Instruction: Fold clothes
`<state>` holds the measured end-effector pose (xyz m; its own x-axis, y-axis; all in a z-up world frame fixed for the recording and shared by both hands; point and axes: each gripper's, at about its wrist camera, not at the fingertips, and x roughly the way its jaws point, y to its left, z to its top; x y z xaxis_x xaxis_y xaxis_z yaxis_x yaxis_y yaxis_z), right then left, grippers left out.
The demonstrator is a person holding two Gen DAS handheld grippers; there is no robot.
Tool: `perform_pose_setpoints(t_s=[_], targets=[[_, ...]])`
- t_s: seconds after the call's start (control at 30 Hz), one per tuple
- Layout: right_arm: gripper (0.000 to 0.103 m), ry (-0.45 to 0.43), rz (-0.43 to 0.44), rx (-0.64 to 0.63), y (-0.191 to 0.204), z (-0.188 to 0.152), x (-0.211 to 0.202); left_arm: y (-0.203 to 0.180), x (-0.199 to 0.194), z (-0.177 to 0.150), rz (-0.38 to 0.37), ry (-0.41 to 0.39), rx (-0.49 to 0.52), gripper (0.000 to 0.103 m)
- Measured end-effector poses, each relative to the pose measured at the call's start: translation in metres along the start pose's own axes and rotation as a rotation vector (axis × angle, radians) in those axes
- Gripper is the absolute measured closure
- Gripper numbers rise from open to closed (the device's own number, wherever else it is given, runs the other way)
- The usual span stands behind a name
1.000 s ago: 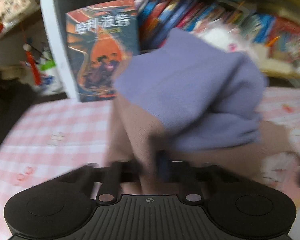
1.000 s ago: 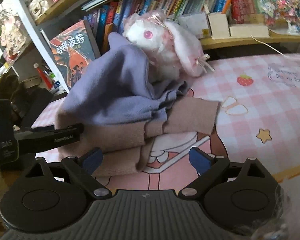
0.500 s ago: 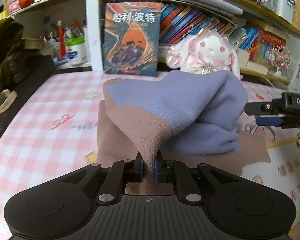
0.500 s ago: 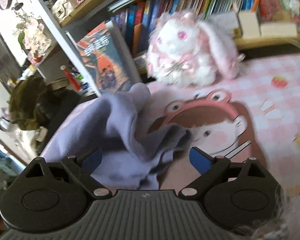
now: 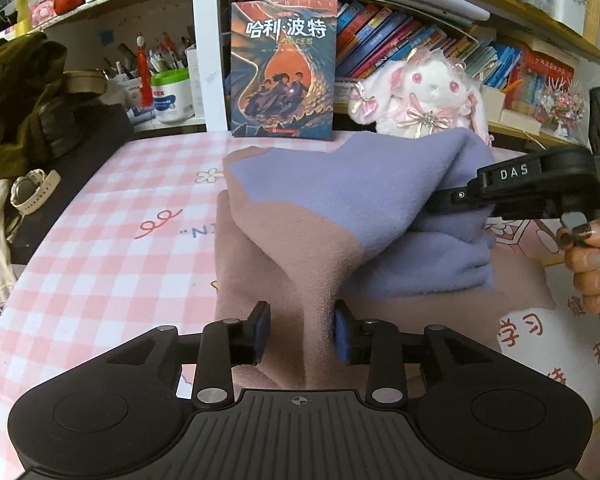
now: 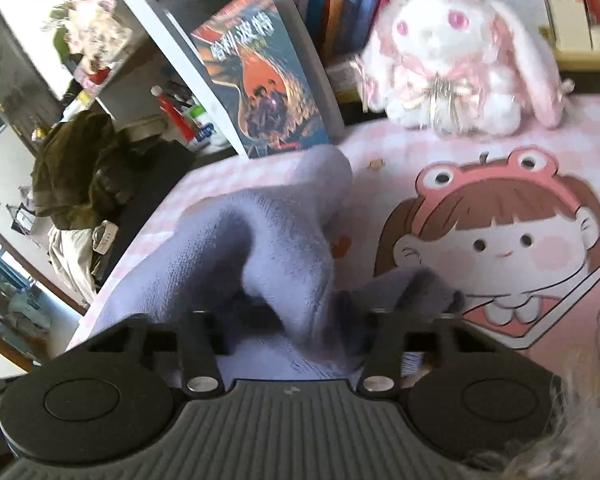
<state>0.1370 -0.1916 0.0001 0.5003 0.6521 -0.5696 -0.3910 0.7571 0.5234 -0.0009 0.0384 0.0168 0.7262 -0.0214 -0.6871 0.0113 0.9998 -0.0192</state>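
Purple-and-brown sweater [image 5: 340, 216] lay bunched on the pink checked table mat [image 5: 112, 264]. Left gripper [image 5: 300, 330], jaws opening, straddled a brown fold without pressing it; right gripper [image 6: 296, 332], jaws closing, pinched the purple fabric beside the plush rabbit [image 6: 452, 52].

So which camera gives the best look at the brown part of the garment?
The left wrist view: the garment shows its brown part clearly, with a fold between the opening left gripper. The right wrist view shows only blurred purple cloth at the closing right gripper.
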Motion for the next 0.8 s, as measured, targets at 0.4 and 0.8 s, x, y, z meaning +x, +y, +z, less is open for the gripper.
perform_pose_setpoints(t_s=[0.4,0.8], targets=[[0.097,-0.387,0.336,0.236,-0.009,0.075,-0.133,-0.048,0.004,0.051,-0.369,-0.172,-0.021,0.068],[0.097,-0.401,0.348,-0.203,0.071,0.163,-0.177,-0.025,-0.007,0.034,-0.408,-0.148,-0.062,0.053]])
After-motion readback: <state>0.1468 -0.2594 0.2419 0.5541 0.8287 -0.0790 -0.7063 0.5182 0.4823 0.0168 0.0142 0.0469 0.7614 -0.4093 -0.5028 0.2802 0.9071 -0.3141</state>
